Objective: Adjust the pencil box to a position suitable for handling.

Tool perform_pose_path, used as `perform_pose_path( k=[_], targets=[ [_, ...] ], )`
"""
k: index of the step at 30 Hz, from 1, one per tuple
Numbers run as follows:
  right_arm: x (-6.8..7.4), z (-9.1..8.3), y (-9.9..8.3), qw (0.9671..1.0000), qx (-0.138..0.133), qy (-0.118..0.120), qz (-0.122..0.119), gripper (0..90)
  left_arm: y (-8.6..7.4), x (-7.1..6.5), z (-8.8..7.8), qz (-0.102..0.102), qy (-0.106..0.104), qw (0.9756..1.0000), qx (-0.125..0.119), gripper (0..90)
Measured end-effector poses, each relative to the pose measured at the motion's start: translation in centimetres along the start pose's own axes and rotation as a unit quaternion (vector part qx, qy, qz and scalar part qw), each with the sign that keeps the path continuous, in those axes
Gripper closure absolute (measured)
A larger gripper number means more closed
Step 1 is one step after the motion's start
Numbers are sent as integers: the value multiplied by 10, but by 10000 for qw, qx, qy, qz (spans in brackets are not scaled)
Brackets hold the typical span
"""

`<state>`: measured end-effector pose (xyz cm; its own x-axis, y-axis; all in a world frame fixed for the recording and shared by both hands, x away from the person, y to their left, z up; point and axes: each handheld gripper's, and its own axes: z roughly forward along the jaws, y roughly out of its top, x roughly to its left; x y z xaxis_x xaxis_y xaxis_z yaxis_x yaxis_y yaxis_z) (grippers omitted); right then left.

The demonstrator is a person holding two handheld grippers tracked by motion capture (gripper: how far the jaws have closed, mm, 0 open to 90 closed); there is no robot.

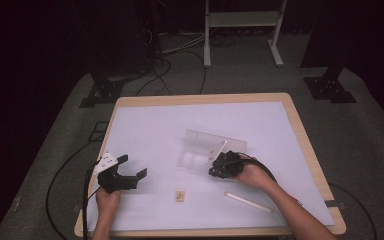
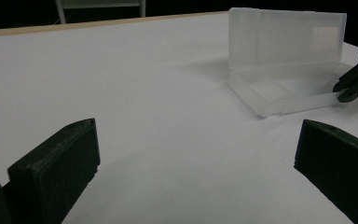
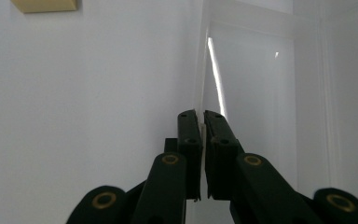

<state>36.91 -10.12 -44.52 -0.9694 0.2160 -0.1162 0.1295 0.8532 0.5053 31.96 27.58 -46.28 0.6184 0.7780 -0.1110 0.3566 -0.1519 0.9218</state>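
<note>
Right of centre frame, right gripper (image 1: 223, 165) fingers closed on white stick (image 1: 220, 149) over clear box (image 1: 200, 159); left gripper (image 1: 130, 167) fingers open, empty.

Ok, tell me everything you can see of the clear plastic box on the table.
The clear plastic box is a shallow, frosted, translucent case lying open on the white table cover. Its hinged lid stands upright behind the tray, which looks split into compartments. A thin white stick held by the right hand-held gripper, whose jaws are shut on it, reaches into the tray at the box's right end. The left hand-held gripper is open and well apart from it.
</note>
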Motion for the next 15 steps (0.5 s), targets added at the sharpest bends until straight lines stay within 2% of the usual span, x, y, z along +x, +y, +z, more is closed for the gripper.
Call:
perform_pose_path(
  k=[8,15],
  targets=[
    [-1,2,-4,9999,-15,49,98,846,0,0,0,6,-4,10000,-1,0],
    [-3,-6,-5,9995,-209,39,244,735,0,0,0,2,5,10000,18,0]
  ],
)
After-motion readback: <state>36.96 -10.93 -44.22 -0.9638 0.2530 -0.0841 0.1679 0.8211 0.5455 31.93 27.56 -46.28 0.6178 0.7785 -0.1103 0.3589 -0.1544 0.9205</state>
